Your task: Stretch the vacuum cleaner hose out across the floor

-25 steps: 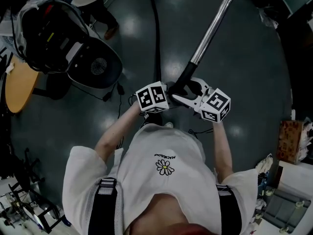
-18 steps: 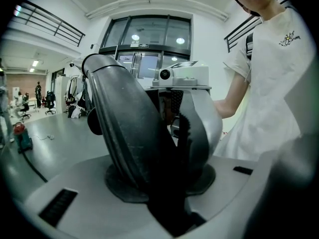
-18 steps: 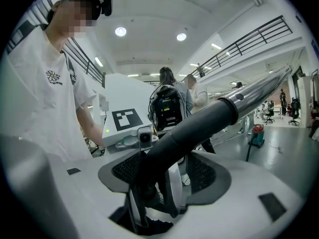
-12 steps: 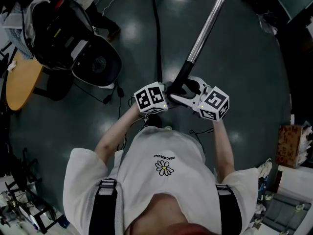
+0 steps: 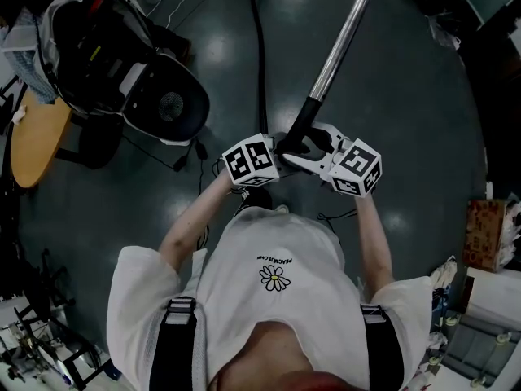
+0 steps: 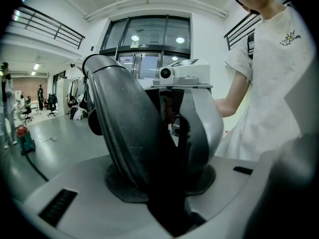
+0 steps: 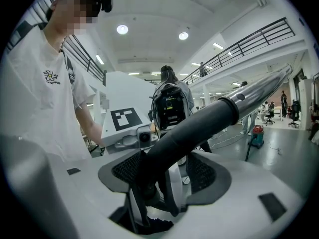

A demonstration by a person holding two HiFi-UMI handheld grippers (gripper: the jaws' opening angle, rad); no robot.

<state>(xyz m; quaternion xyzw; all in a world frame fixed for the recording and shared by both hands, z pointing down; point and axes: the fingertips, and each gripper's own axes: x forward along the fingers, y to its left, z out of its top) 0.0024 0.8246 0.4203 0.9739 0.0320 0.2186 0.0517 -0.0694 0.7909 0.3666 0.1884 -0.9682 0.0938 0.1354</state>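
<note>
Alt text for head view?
From above: a person in a white T-shirt clamps left gripper and right gripper onto a vacuum wand's black handle. Its metal tube angles upper right; a black hose runs up the dark floor.

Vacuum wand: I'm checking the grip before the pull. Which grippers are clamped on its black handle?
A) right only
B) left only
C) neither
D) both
D: the left gripper and the right gripper each have the black handle pressed between their pads, as each gripper view shows.
</note>
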